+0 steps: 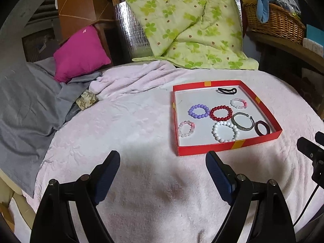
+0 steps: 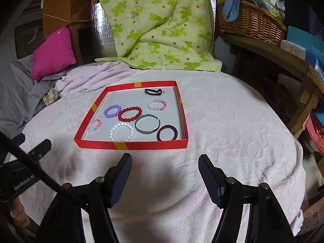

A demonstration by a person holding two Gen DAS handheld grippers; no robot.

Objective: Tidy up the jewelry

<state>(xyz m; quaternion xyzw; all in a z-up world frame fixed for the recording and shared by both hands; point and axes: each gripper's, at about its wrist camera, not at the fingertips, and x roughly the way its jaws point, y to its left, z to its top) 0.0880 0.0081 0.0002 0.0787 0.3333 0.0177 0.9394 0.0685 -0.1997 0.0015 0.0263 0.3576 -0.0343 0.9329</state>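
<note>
A shallow red tray point(image 2: 129, 145) with a white floor lies on a pale pink blanket point(image 2: 232, 121); whether a bed or a low table is underneath cannot be told. All the jewelry lies inside the tray. At the far side is a black hair tie point(image 2: 153, 91), with a small pink-and-white bead bracelet point(image 2: 157, 105) just in front of it. In the middle a purple bead bracelet point(image 2: 112, 111) touches a red bead bracelet point(image 2: 129, 114). Nearer the front rim are a second small pink-and-white bead bracelet point(image 1: 186, 128) by the left wall, a white bead bracelet point(image 2: 122, 131), a grey metal bangle point(image 2: 147, 127) and a dark maroon ring bangle point(image 2: 167, 132) toward the right corner.

The left claw point(image 1: 163, 161) hangs over bare blanket, short of the tray's front-left corner, its jaws spread wide and empty. The right claw point(image 2: 165, 163) sits just before the tray's front rim, also released, nothing between its blue pads point(image 2: 208, 179). Behind the blanket lie a green clover-print quilt point(image 1: 188, 24), a magenta pillow point(image 1: 81, 53) and a wicker basket point(image 2: 251, 22).
</note>
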